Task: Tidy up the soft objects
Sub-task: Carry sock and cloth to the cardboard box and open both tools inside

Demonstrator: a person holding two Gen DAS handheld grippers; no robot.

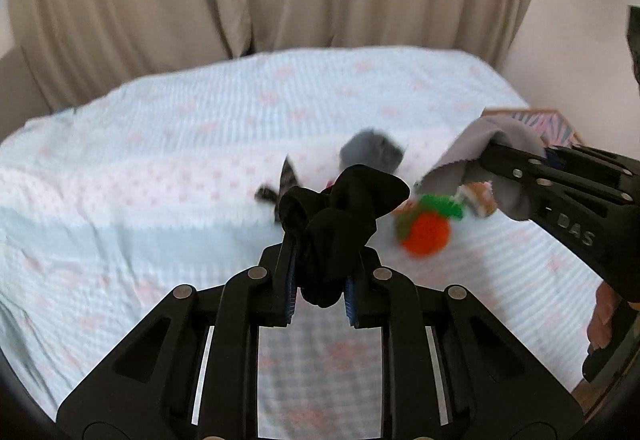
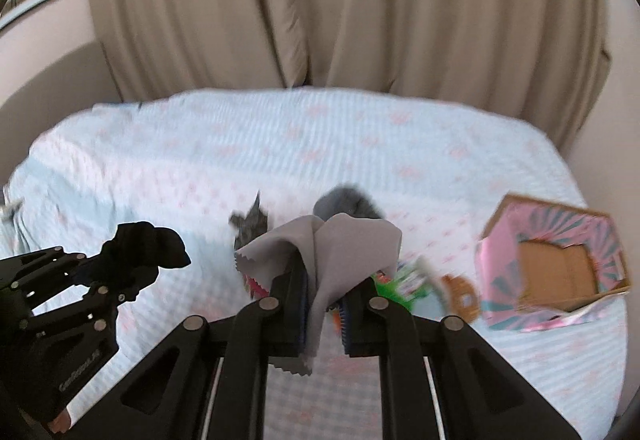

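Black fabric fills the centre of my left wrist view: the left gripper is clamped on a bunched black cloth, most of it billowing above the jaws with a short tail hanging below. In the right wrist view, lower centre, the right gripper pinches a grey cloth by a fold — one pinked corner sticks out to the left and a long flap dangles between the fingers. Both pieces are off the bedspread, as far as I can judge.

My worry is the grip on each. The grey cloth looks thin and slick, held by a narrow fold, so a quick swing could let it slide out. The black bundle is bulky and top-heavy; if it shifts, it may drop onto the items below.

Just beyond the fingers, centre right of the left view, lie an orange pom-pom toy with green fuzz and a small pale toy beside it — a dangling flap could drag them out of place. Further back sit a dark grey fuzzy item and a patterned scrap; blur keeps me from naming either.

At the right edge of the right view, a pink patterned box stands tilted with its opening facing me. I take it as the likely destination; it looks light, so a cloth pushed in carelessly could tip or shove it toward the bed's edge.
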